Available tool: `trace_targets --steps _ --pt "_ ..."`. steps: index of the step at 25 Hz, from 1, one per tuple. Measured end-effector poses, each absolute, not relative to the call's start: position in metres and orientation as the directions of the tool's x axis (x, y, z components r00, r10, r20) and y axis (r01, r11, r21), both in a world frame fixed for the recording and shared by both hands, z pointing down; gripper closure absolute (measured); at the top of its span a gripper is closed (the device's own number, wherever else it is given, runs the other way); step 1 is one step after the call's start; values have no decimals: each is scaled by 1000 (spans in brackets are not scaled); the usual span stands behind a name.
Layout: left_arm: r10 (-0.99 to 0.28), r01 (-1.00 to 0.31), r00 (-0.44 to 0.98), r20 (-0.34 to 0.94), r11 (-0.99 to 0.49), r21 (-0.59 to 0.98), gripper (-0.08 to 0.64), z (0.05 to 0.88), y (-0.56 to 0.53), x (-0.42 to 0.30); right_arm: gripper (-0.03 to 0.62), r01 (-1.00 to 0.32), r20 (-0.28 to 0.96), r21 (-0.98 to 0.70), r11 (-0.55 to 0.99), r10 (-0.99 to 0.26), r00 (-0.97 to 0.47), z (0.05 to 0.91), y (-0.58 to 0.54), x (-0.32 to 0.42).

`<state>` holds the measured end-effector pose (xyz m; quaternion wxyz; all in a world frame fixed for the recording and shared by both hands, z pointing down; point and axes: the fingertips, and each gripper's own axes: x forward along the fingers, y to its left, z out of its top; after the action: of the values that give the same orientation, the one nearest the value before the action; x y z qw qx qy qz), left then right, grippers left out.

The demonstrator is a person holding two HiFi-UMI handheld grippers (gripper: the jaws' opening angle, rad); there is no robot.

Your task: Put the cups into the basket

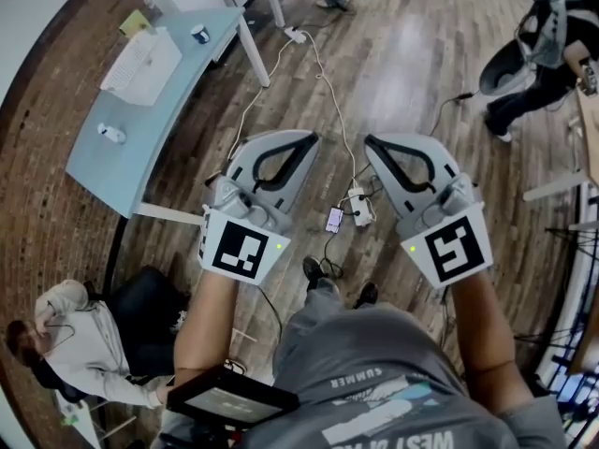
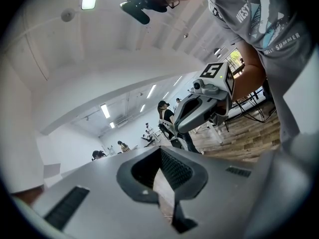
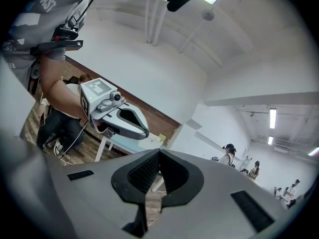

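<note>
Hovering left gripper (image 1: 298, 146) and right gripper (image 1: 379, 148) over wooden floor (image 1: 402, 54), jaws of both clenched on nothing. No cups, no basket in view; weight, slipperiness and grip point can't be judged.

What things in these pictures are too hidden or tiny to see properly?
- Cups and basket: in none of the three views.
- Small round dark-and-white thing on the pale blue table, head view: too small to name.
- Black flat screen device, head view: its display is too small to read.
- Brown wooden floor below the person, head view: hidden by grey printed shirt.
</note>
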<state>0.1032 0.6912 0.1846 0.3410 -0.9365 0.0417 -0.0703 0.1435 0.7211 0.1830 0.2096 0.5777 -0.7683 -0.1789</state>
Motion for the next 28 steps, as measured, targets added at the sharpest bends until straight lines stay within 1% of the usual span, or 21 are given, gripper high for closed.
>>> trace_targets --steps 9,15,22,28 --pt "-84 -20 994 70 -769 -639 560 180 617 84 581 -811 138 533 243 -970 -200 179 646 122" --pt "-73 -15 995 66 -777 -629 560 184 587 86 581 -809 149 532 249 -968 -201 181 615 118" --pt "-83 -7 992 96 -792 -611 560 199 564 109 581 -826 146 510 242 -970 -194 188 590 150" --pt "-118 -21 986 115 -783 -622 560 194 539 153 580 -819 134 500 283 -959 -250 185 560 186"
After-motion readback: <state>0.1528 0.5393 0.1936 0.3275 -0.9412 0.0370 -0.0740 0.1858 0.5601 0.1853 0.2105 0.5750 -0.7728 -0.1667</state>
